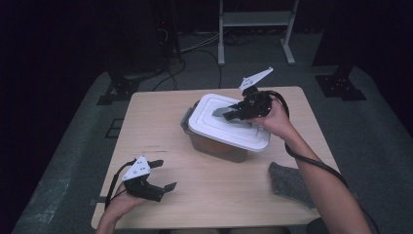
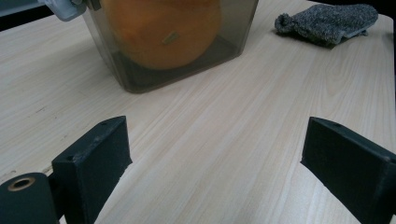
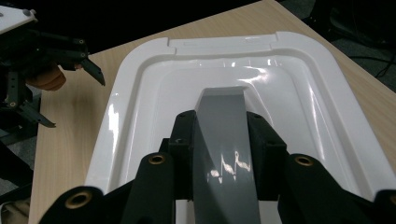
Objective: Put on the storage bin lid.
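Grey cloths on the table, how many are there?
1. The grey cloth lies on the table near its right front edge, apart from the lidded container. None other shows.

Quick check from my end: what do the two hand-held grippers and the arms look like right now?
Both are black two-jaw tools. The left hand-held gripper and right hand-held gripper each carry a pale three-cornered plate and trail a black cable. Brass-coloured rivets show near the jaw bases. Both forearms are bare, with no sleeves visible.
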A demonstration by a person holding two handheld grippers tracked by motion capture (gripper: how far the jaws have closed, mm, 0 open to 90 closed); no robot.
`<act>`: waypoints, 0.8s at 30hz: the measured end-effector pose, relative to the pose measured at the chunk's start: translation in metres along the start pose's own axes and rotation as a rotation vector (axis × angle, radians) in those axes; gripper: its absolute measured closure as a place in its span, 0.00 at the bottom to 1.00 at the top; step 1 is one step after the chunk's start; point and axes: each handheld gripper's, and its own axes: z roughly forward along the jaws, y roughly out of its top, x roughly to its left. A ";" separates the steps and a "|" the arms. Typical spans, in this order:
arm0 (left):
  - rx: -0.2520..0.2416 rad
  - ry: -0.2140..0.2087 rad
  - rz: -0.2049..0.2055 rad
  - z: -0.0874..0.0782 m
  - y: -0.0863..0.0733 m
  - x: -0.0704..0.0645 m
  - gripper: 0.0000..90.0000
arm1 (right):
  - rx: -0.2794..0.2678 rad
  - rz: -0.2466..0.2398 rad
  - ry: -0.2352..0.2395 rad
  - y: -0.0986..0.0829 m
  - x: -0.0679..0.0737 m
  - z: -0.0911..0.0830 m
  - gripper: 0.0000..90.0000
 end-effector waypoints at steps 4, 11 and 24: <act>-0.002 0.002 0.003 0.000 0.000 0.000 0.08 | 0.002 0.003 0.005 0.003 -0.002 0.007 0.73; -0.001 -0.001 0.002 0.000 0.000 0.000 0.08 | 0.013 0.003 0.008 0.004 -0.005 0.018 0.73; 0.001 -0.005 0.004 0.000 0.001 0.000 0.08 | 0.043 0.002 0.005 0.005 -0.013 0.035 0.73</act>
